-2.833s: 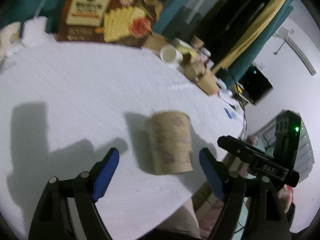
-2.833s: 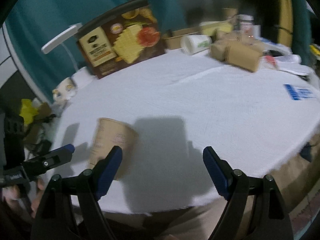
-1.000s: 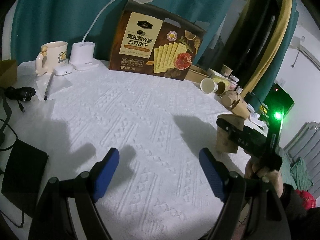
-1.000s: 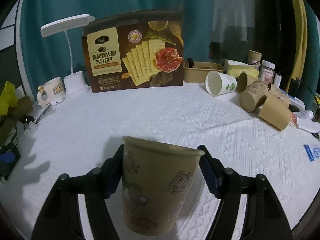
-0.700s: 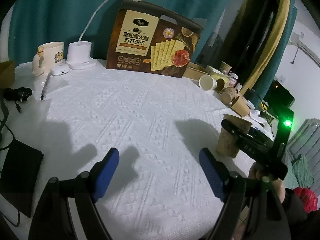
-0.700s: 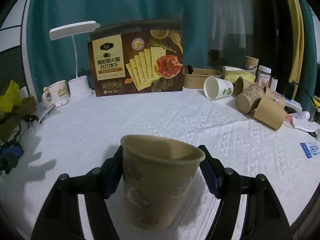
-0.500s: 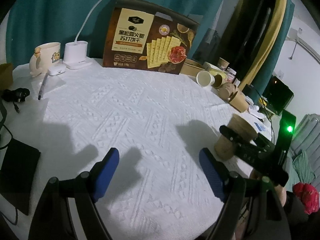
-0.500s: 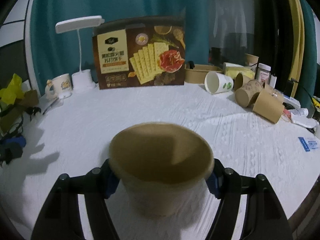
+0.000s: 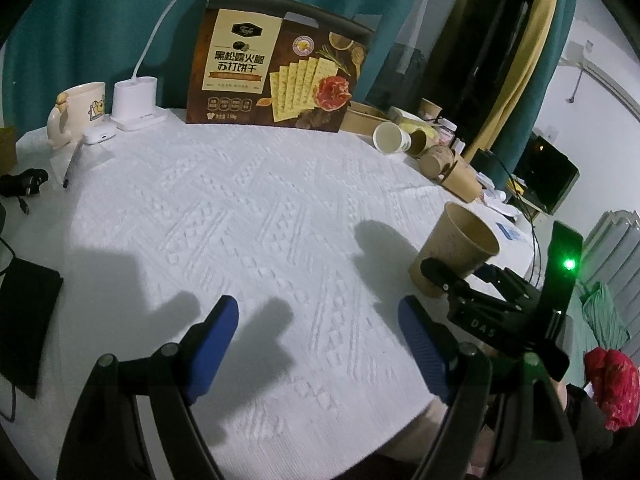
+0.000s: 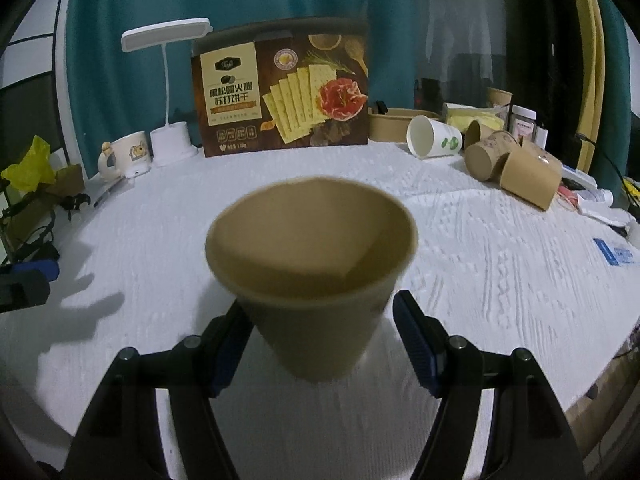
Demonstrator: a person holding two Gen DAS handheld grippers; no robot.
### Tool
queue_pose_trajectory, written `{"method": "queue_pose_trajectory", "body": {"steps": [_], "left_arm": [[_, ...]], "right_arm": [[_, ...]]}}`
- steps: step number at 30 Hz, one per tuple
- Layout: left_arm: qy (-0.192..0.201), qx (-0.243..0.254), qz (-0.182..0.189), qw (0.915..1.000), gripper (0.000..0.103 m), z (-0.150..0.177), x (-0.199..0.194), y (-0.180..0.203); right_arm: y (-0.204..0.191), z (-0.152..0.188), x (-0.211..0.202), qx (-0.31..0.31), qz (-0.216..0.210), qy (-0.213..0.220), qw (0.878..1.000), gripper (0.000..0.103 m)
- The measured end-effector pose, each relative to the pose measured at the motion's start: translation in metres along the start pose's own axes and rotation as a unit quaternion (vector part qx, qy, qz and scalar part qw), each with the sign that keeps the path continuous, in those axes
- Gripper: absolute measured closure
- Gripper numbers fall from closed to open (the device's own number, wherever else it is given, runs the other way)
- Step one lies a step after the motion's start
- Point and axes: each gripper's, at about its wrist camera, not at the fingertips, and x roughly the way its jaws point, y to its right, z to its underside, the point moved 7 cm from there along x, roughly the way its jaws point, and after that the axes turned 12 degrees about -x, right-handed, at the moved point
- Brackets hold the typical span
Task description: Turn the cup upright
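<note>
Paper cup (image 10: 316, 280): mouth up, base on white desk (image 9: 240, 216) near its front edge, between right gripper (image 10: 324, 344) fingers, spread apart beside its sides. Left gripper (image 9: 316, 344): fingers spread, empty. Cracker box (image 10: 280, 88) behind.

A brown cracker box (image 9: 276, 76) at the table's back carried large Chinese characters, "黑松露火腿 苏打饼干"; the black right gripper (image 9: 460, 276) bore pale letters "DAS"
</note>
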Motion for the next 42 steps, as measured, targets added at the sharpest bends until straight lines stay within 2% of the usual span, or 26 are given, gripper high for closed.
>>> {"method": "queue_pose_trajectory", "body": {"steps": [7,15,27,35,42], "left_arm": [[-0.002,0.015,0.002,0.9999,0.021,0.008,-0.006,0.009],[0.006,0.041,-0.005,0.9991,0.021,0.020,-0.017,0.018],[0.016,0.087,0.018,0.9959,0.021,0.036,-0.030,0.048],[0.046,0.117,0.027,0.9917,0.021,0.030,-0.050,0.073],[0.074,0.137,0.042,0.9869,0.021,0.017,-0.069,0.093]], "right_arm": [[0.002,0.014,-0.014,0.012,0.002,-0.009,1.000,0.035],[0.015,0.034,-0.051,0.033,0.022,-0.013,0.999,0.035],[0.044,0.063,-0.113,0.079,0.063,-0.026,0.995,0.035],[0.067,0.057,-0.154,0.107,0.082,-0.012,0.991,0.035],[0.080,0.034,-0.194,0.110,0.102,0.020,0.989,0.035]]}}
